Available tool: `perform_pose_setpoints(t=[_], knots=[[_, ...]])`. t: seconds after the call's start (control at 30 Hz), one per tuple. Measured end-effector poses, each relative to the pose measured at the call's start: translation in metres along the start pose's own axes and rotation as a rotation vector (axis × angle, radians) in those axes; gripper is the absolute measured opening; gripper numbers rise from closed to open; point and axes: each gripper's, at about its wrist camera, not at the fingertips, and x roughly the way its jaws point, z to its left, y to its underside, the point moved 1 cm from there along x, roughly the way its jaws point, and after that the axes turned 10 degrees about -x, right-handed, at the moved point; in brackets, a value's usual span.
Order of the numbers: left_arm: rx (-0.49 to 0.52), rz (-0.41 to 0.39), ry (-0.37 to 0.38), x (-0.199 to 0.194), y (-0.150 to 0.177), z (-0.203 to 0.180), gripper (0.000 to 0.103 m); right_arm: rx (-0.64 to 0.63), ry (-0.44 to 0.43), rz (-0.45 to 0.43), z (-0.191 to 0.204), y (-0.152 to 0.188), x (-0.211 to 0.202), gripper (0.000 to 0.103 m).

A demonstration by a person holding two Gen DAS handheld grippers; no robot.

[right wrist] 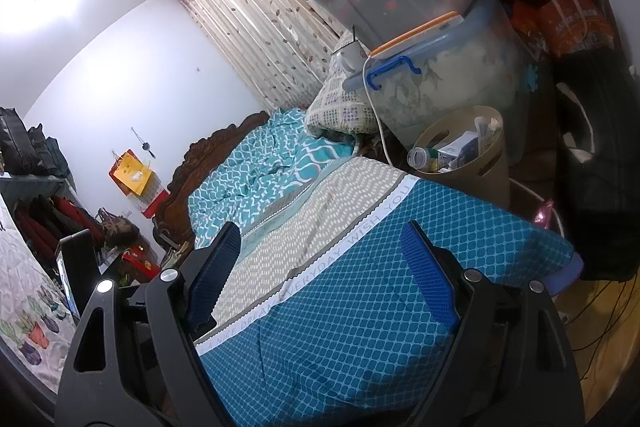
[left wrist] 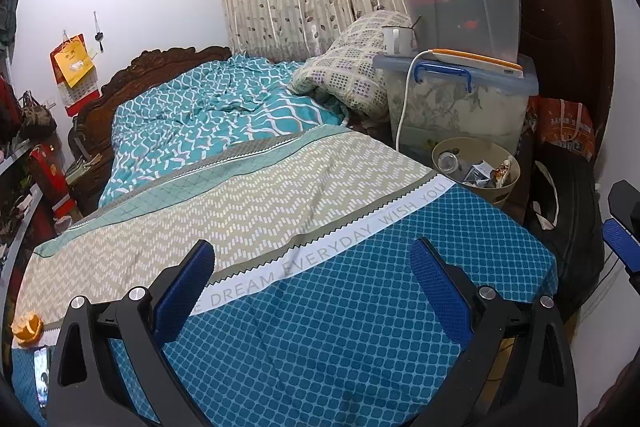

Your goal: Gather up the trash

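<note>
At the far left edge of the left wrist view an orange peel (left wrist: 27, 327) sits on the bed cover (left wrist: 320, 327), with a phone (left wrist: 41, 379) lying just below it. That closeness is the first risk: a careless grab for the peel could catch the phone instead, or nudge it off the mattress edge. The peel looks soft and curled, so I judge it could tear or slip out of the pads if pinched only at its rim.

The left gripper (left wrist: 312, 283) hovers over the blue patterned end of the cover, jaws wide and holding nothing, pointed along the bed toward the headboard; the peel lies well to its left, outside the gap, so the hand would need to swing that way.

The right gripper (right wrist: 320, 267) hangs over the same end of the cover, rolled so the room looks tilted, jaws also spread wide and empty.

Further right, a beige waste bin (left wrist: 476, 167) stands beside the bed, already holding a can (right wrist: 420, 157) and wrappers. It sits close under a white cable (left wrist: 404, 99) and stacked storage boxes (left wrist: 456, 95); a drop from too far out could miss, and a reach too deep could snag the cable
</note>
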Motion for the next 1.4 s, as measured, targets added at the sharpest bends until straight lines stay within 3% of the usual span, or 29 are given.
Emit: perform_pose_setpoints(t=[0.77, 1.4], knots=[[-0.001, 0.026, 0.068, 0.003, 0.003, 0.002, 0.094, 0.002, 0.007, 0.016, 0.001, 0.004, 0.007, 0.083], [0.020, 0.080, 0.033, 0.020, 0.008, 0.000, 0.094, 0.006, 0.012, 0.032, -0.001, 0.005, 0.012, 0.083]])
